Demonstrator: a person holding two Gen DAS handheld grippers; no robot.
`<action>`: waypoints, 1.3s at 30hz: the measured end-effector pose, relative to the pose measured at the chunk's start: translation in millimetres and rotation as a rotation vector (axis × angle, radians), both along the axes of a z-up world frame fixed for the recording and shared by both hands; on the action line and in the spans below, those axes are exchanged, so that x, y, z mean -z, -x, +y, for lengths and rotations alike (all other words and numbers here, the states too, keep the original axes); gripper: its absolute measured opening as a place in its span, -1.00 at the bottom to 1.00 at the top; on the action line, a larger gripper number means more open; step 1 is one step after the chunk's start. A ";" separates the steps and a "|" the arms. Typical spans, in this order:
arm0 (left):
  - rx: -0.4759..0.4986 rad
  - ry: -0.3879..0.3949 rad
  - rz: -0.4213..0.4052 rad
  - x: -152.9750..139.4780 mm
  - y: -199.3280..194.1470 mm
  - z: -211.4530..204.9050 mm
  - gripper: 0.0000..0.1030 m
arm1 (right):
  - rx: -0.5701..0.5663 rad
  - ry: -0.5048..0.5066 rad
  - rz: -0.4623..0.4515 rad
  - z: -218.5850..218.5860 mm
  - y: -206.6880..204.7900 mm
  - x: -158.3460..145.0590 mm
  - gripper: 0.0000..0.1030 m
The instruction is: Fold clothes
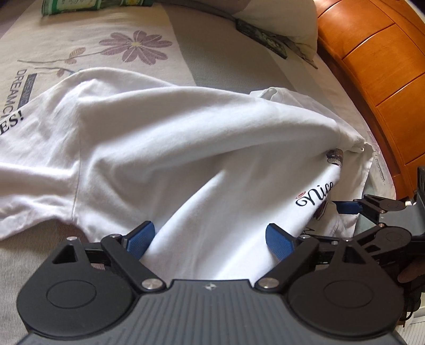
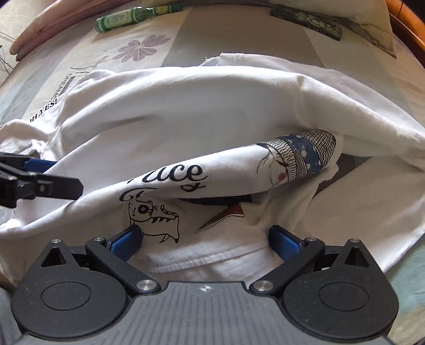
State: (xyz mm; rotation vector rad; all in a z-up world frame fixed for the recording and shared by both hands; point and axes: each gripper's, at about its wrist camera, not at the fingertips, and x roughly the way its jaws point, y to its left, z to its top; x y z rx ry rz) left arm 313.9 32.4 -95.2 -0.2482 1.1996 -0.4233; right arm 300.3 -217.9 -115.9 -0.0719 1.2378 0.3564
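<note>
Shirt (image 1: 164, 138): left sleeve runs off the frame edge, and a raised fold covers most of the printed script, leaving only "Nice" or "ace" legible. Sheet (image 1: 106, 34): its lettering is partly buried under the shirt. Bottle (image 2: 127, 18): label too small to read. Left gripper (image 1: 209, 238): cloth between the spread pads hides any contact.

Soft white matt cloth, creased: shirt (image 1: 164, 138), with flat black print. Matt woven cloth on sheet (image 1: 111, 34), printed with a purple flower. Glossy orange varnished wood: drawers (image 1: 377, 66). Matt black plastic, finely grained, on left gripper (image 1: 209, 238) and right gripper (image 2: 205, 240); ribbed blue rubbery pads (image 2: 124, 242); bright polished metal rivets (image 2: 146, 285). Shiny green bottle (image 2: 127, 17), likely glass or plastic, paper label.
</note>
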 end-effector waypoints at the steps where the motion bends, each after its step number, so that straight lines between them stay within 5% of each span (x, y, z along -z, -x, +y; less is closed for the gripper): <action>1: 0.020 0.002 0.000 0.8 -0.8 0.0 0.87 | -0.002 0.009 0.011 1.3 -2.2 1.2 1.00; 6: 0.028 -0.018 0.064 -2.7 -10.8 -3.3 0.86 | -0.008 0.042 0.049 6.1 -5.5 1.4 1.00; 8: 0.017 -0.053 0.102 -9.1 -13.8 -4.7 0.70 | -0.021 0.048 0.071 5.4 -6.8 0.2 1.00; 14: -0.115 -0.136 0.136 -73.9 -14.8 0.6 0.67 | 0.007 -0.028 0.265 -22.4 -26.1 -27.3 1.00; 19: -0.185 -0.227 0.057 -97.6 -39.0 -2.0 0.68 | -0.048 -0.011 0.070 -33.1 -58.6 -77.3 1.00; 24: -0.202 -0.312 -0.034 -76.7 -83.9 0.8 0.68 | -0.051 0.047 -0.123 -20.1 -117.0 -82.3 1.00; 30: -0.202 -0.412 -0.133 -47.4 -137.0 3.4 0.66 | -0.013 0.129 -0.101 0.1 -158.6 -40.4 1.00; 35: -0.144 -0.417 -0.067 -23.5 -119.3 6.5 0.65 | -0.069 0.189 0.003 4.5 -134.9 -13.1 1.00; 39: -0.141 -0.384 0.080 -0.2 -71.0 17.2 0.68 | -0.096 0.223 0.062 1.6 -109.7 -0.9 1.00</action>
